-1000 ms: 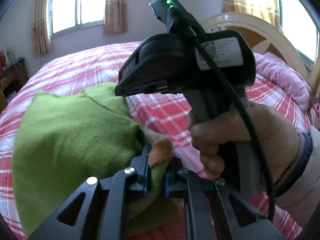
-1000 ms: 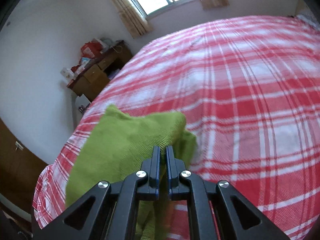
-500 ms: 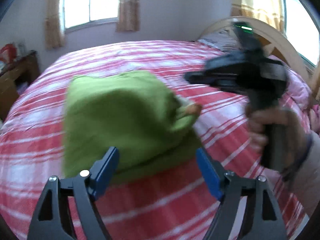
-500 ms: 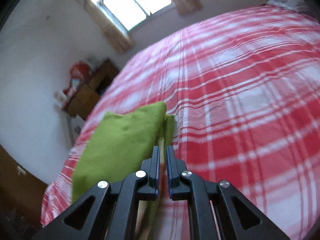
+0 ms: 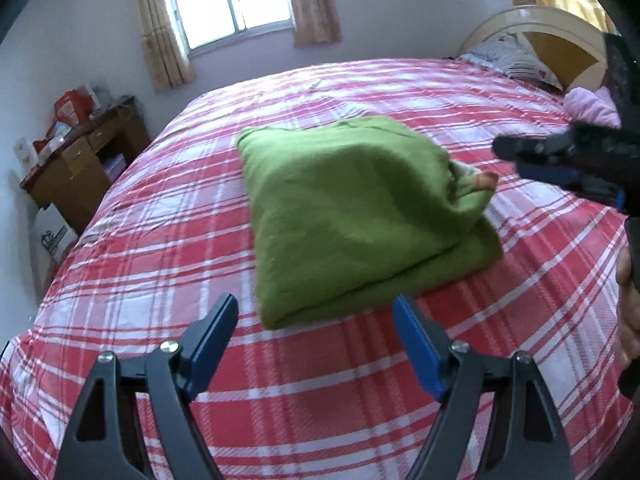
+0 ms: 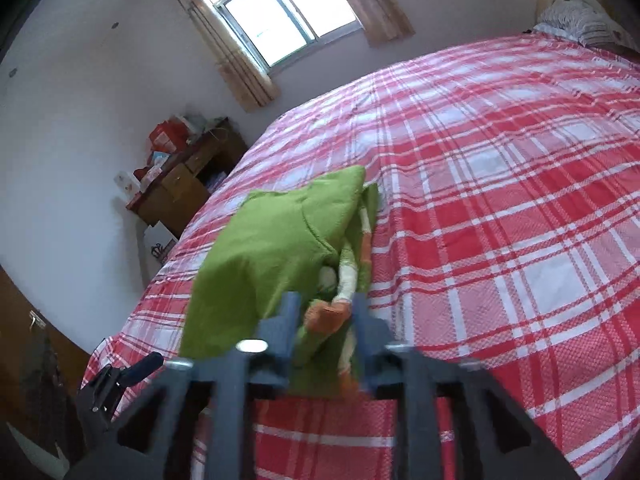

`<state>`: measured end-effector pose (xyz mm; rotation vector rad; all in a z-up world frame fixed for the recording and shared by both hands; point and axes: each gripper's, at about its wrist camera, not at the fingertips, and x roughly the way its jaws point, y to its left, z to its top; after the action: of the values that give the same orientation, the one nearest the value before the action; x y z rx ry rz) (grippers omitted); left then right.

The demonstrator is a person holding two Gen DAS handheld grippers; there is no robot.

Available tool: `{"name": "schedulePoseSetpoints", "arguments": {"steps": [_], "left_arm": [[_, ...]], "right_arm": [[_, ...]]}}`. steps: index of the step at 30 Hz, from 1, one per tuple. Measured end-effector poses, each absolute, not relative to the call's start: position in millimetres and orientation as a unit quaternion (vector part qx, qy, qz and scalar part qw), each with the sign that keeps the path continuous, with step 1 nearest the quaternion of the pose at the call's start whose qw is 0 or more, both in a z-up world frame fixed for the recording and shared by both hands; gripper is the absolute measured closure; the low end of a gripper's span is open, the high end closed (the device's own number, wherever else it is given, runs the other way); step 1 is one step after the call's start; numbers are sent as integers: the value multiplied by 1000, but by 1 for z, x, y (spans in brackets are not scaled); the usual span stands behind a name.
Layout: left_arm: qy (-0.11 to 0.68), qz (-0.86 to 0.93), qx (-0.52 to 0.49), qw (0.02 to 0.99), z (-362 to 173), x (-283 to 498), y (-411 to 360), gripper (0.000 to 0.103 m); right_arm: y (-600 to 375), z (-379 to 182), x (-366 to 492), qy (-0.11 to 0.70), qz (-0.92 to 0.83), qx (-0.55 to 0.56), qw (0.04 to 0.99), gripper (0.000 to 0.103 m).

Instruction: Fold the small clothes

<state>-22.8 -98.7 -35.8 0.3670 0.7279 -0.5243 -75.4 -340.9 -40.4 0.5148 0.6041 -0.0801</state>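
Note:
A folded green garment (image 5: 352, 216) with an orange and white cuff (image 5: 486, 179) lies on the red plaid bed (image 5: 160, 224). My left gripper (image 5: 316, 344) is open and empty, pulled back just short of the garment's near edge. My right gripper (image 6: 324, 320) is open, its blurred jaws on either side of the orange cuff (image 6: 326, 314) at the garment's (image 6: 264, 264) near end, not closed on it. The right gripper also shows at the right edge of the left wrist view (image 5: 560, 160), close to the cuff.
A wooden desk (image 5: 80, 160) with clutter stands by the wall left of the bed. A headboard (image 5: 560, 36), a striped pillow (image 5: 508, 56) and pink bedding (image 5: 592, 104) lie at the far right. A window (image 5: 232, 0) is behind the bed.
Both grippers have let go of the garment and opened. The left one has pulled back from it; the folded garment now lies flat on the bed.

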Motion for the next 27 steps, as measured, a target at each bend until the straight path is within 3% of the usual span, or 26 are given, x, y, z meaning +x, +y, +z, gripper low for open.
{"name": "schedulePoseSetpoints", "arguments": {"steps": [1, 9, 15, 19, 27], "left_arm": [[354, -247, 176, 885, -37, -21, -96, 21], [372, -225, 169, 885, -42, -11, -92, 21], [380, -223, 158, 884, -43, -7, -85, 21], [388, -220, 137, 885, -46, 3, -73, 21], [410, -225, 66, 882, -44, 23, -47, 21]], "right_arm": [[-339, -38, -76, 289, -41, 244, 925, 41], [-308, -23, -45, 315, -11, 109, 943, 41], [-310, -72, -4, 396, -20, 57, 916, 43], [-322, -88, -14, 403, -17, 96, 910, 65], [-334, -83, -27, 396, 24, 213, 893, 80]]}}
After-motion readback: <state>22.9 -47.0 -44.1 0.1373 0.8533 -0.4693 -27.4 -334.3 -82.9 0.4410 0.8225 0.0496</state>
